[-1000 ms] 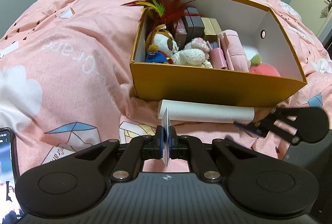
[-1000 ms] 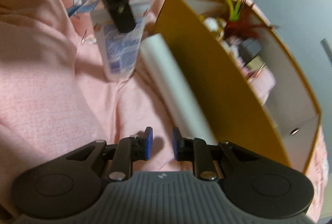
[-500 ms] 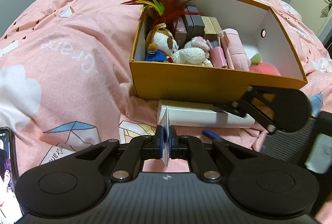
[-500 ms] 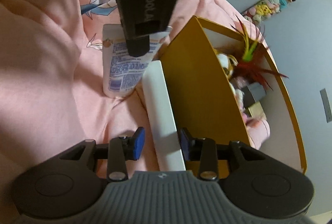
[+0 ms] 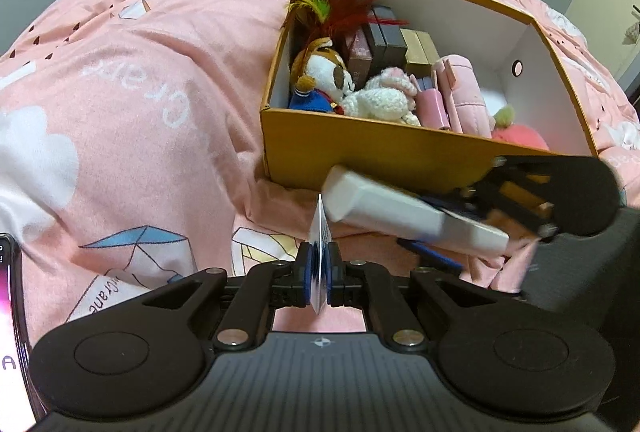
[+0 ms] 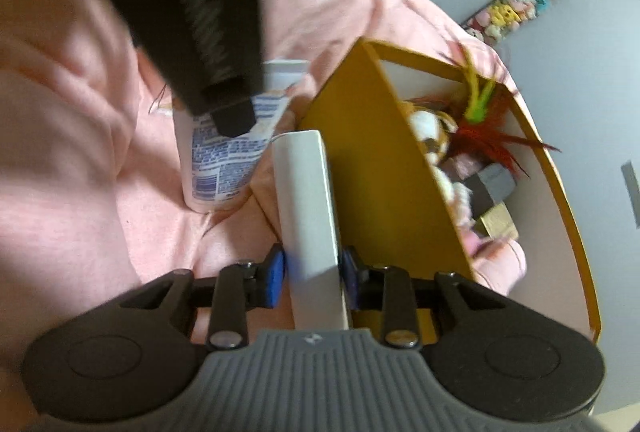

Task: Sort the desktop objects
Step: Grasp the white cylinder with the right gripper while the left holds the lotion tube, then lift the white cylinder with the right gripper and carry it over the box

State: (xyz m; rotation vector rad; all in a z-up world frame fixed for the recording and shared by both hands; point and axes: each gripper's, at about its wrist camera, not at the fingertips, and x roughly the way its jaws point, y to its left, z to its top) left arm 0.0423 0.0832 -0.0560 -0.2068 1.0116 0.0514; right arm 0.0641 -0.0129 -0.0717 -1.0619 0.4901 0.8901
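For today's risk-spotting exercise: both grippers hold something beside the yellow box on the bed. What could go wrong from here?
1. The right gripper has its jaws closing on one end of the long white box; the far end could sag or slip out.
2. That white box sits close to the yellow box wall and may knock it.
3. The left gripper pinches only the flat end of the white tube, which could swing or drop.

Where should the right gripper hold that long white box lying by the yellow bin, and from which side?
Grip the long white box across its narrow width near the end away from the tube, coming from above along its length. Its flat long faces suit the pads, and the yellow bin wall blocks a side approach. The right gripper already straddles that end, jaws closing on it.
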